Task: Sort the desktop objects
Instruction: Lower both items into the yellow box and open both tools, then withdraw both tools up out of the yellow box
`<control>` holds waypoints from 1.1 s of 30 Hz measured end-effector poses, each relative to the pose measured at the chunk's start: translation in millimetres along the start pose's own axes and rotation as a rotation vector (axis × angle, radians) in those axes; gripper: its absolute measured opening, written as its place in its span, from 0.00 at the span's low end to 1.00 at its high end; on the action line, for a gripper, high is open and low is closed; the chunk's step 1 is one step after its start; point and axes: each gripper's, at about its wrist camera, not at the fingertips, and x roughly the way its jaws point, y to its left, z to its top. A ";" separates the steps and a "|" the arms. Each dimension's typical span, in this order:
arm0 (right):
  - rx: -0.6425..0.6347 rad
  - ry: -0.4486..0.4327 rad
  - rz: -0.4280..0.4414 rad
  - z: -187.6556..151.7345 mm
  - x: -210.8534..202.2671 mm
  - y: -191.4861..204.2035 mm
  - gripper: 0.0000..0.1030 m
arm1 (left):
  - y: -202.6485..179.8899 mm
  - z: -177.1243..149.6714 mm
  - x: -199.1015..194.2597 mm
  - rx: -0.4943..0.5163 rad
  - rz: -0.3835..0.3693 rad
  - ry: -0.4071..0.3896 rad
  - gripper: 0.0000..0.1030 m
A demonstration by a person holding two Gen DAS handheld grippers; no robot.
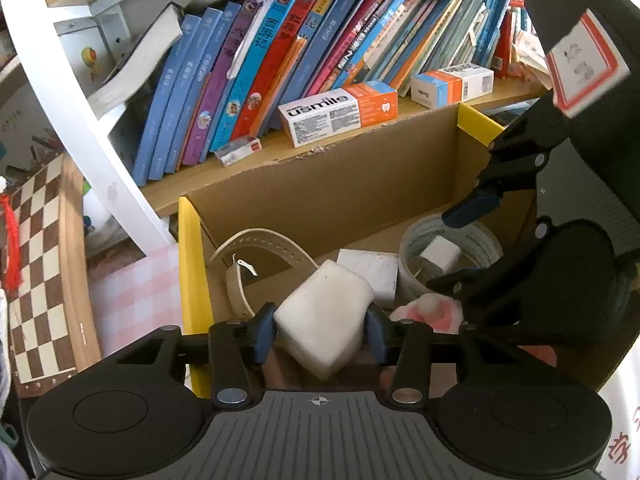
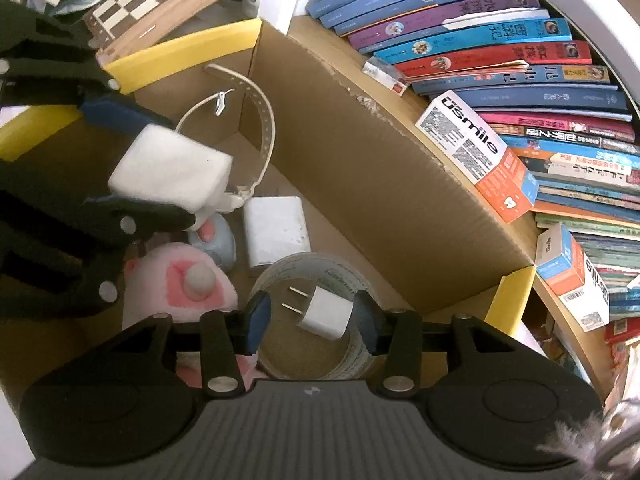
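Bookshelves are crowding behind the cardboard box (image 1: pixel 360 176), where the left gripper (image 1: pixel 320 330) is holding the white sponge block (image 1: pixel 324 316) between its jaws; it should be freed low. Only the right wrist view is showing the right gripper (image 2: pixel 310 320), jaws apart around the loose white plug adapter (image 2: pixel 326 312) inside the tape roll (image 2: pixel 280 276).

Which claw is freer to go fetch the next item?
The right claw, probably: its jaws stand apart, and the white charger lies loose inside the tape roll. The left claw has the white foam block between its pads, above the cardboard box.
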 end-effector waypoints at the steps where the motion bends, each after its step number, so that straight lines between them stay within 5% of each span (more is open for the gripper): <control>1: 0.011 -0.008 -0.002 -0.8 -2.1 -1.4 0.53 | -0.6 -0.8 -1.7 0.000 0.009 -0.006 0.51; 5: 0.060 -0.046 -0.006 -4.2 -15.3 -8.2 0.71 | -3.4 -0.3 -19.1 -0.001 0.023 -0.074 0.70; 11: 0.132 -0.124 -0.029 -11.0 -47.8 -13.7 0.78 | -2.8 4.3 -46.9 -0.013 0.056 -0.156 0.83; 20: 0.248 -0.228 -0.051 -28.6 -97.3 -17.6 0.82 | -2.2 -4.2 -91.6 -0.047 0.080 -0.246 0.92; 33: 0.342 -0.294 -0.062 -63.9 -145.9 14.2 0.86 | -5.7 -37.0 -142.3 -0.112 0.052 -0.286 0.92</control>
